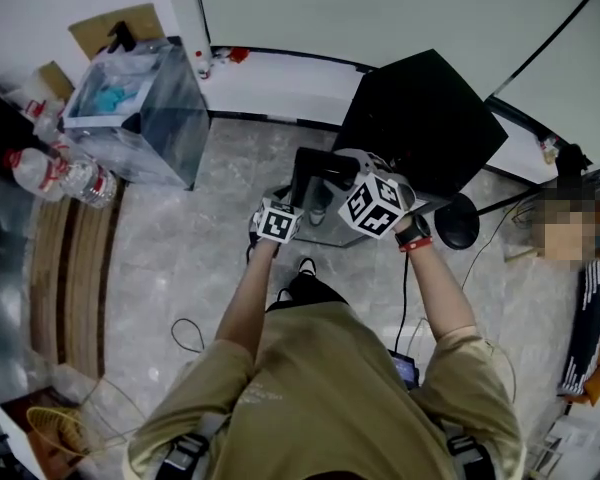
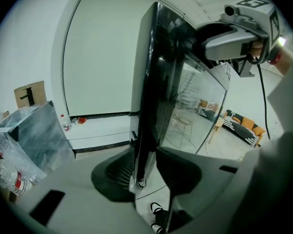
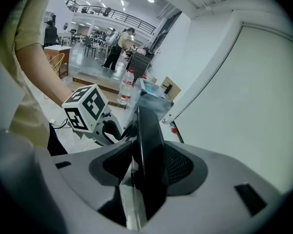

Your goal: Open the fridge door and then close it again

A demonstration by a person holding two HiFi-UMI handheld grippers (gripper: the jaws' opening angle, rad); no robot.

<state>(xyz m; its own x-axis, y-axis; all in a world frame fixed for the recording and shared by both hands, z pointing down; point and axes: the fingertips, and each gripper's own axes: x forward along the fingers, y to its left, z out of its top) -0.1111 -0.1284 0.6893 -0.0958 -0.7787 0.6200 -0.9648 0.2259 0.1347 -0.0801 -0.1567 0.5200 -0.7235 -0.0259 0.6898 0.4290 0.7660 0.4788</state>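
Observation:
The black fridge [image 1: 420, 118] stands on the floor ahead of me, and its dark glossy door [image 1: 310, 180] hangs open toward me. Both grippers clamp the door's free edge. In the left gripper view the door [image 2: 149, 96] rises upright between the pads of my left gripper [image 2: 147, 172], which is shut on it. My right gripper [image 3: 142, 167] is also shut on the door [image 3: 147, 130], higher up the same edge. In the head view the left gripper [image 1: 298, 200] sits just left of the right gripper [image 1: 332, 176]. Each gripper shows in the other's view: the right gripper [image 2: 234, 33], the left gripper [image 3: 119, 130].
A clear plastic bin [image 1: 140, 108] stands at the far left, with water bottles [image 1: 65, 173] beside a wooden step [image 1: 75, 268]. A round black base [image 1: 458, 223] and cables lie right of the fridge. A person [image 1: 590, 308] sits at the right edge. A white wall [image 1: 380, 8] is behind.

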